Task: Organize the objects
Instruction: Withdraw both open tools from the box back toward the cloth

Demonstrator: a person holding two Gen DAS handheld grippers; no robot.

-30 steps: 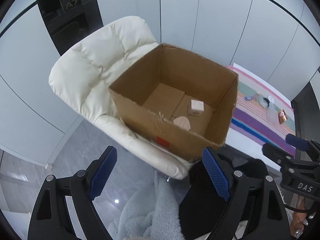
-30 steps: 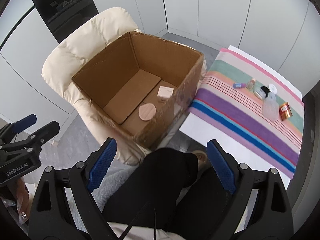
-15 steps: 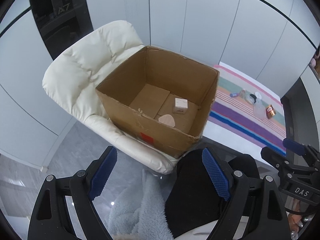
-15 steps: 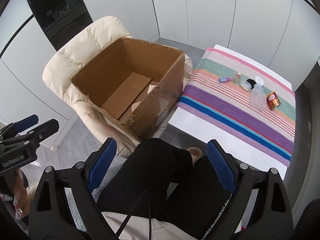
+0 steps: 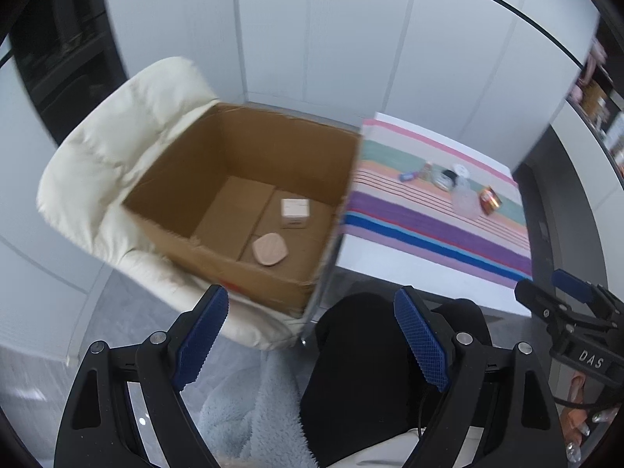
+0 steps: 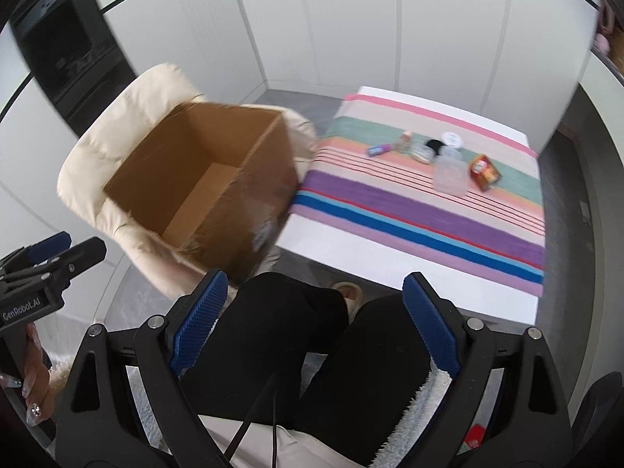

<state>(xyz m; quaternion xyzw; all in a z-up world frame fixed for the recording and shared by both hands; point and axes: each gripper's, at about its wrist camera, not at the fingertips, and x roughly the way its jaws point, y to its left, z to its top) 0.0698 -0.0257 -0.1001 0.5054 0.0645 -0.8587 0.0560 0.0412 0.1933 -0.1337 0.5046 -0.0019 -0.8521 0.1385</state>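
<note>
Inside the upright cardboard box [image 5: 249,179], mouth upward, a white carton [image 5: 295,213] lies flat; both grippers' jaws gape empty.

Motion blur smears both views. From the right wrist, the cardboard box [image 6: 202,191] has its near wall hiding its contents. The small items [image 6: 433,152] on the bench [image 6: 390,257] beside the box are too blurred to identify.

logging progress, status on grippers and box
Both hand-held grippers, left and right, open, empty. Cardboard box holds two items. Small items wait on striped cloth. Nothing obstructing.
</note>
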